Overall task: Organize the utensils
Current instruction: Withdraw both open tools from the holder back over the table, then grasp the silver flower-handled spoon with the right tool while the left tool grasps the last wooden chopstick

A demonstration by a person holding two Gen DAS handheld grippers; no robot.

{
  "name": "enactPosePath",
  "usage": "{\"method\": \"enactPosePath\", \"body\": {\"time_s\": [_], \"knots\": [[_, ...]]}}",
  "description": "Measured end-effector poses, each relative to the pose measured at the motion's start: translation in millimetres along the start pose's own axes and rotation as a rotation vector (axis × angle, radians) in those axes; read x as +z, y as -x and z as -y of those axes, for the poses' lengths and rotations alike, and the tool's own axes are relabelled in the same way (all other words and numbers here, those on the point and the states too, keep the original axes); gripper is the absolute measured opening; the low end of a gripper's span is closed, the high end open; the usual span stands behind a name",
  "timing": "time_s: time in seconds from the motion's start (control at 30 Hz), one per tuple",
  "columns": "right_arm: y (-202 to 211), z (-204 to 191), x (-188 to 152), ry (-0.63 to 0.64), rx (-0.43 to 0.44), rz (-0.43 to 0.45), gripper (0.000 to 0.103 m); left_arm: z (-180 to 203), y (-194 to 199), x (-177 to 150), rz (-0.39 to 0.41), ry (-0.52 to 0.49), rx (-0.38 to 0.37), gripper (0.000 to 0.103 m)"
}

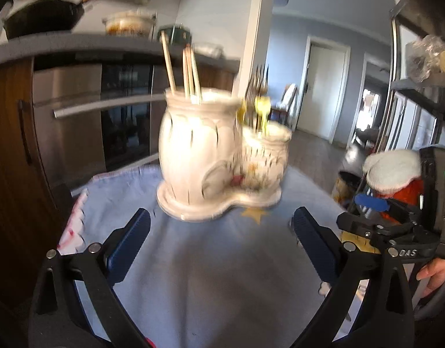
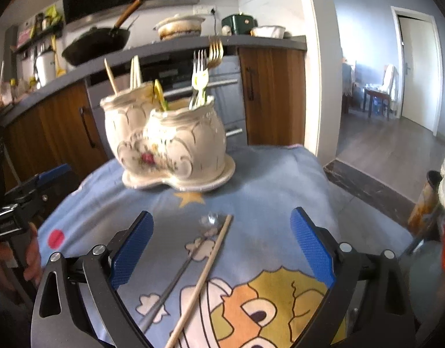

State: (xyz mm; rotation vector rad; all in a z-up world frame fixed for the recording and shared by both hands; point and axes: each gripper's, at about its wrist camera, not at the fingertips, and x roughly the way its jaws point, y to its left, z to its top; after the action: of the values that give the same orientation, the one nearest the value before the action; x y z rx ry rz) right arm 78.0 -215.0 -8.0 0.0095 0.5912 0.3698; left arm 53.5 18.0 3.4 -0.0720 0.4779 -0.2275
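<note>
A white ceramic two-pot utensil holder (image 1: 216, 156) stands on a blue cartoon cloth (image 1: 211, 266); it also shows in the right wrist view (image 2: 173, 145). One pot holds wooden chopsticks (image 1: 182, 69), the other forks (image 2: 205, 69). A single wooden chopstick (image 2: 205, 272) and a metal utensil (image 2: 176, 281) lie on the cloth between the right gripper's fingers. My left gripper (image 1: 221, 240) is open and empty, just in front of the holder. My right gripper (image 2: 222, 240) is open and empty above the loose utensils.
A kitchen counter (image 2: 164, 49) with a black wok (image 2: 98, 43) and pots runs behind the table. An oven (image 1: 106, 116) and wood cabinets (image 2: 271, 95) sit below it. The table edge (image 2: 324, 168) drops to the floor on the right.
</note>
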Motion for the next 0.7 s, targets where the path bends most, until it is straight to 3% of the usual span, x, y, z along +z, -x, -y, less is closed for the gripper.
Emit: {"method": "enactPosePath", "body": {"time_s": [0.17, 0.43, 0.6, 0.7], "knots": [[-3.2, -0.1, -8.5, 0.011, -0.010, -0.089, 0.093, -2.3, -1.4, -1.3, -0.006, 0.014, 0.006, 0.097], [-13.8, -0.6, -22.3, 0.014, 0.020, -0.190, 0.060, 6.0, -0.8, -1.8, -0.004, -0.028, 0.016, 0.097], [-11.0, -5.9, -21.5, 0.007, 0.060, -0.194, 0.052, 8.3, -1.0, -2.1, -0.006, -0.042, 0.022, 0.097], [-10.2, -17.4, -18.6, 0.022, 0.085, -0.200, 0.040, 7.4, -1.7, -2.0, -0.012, -0.032, 0.020, 0.097]]}}
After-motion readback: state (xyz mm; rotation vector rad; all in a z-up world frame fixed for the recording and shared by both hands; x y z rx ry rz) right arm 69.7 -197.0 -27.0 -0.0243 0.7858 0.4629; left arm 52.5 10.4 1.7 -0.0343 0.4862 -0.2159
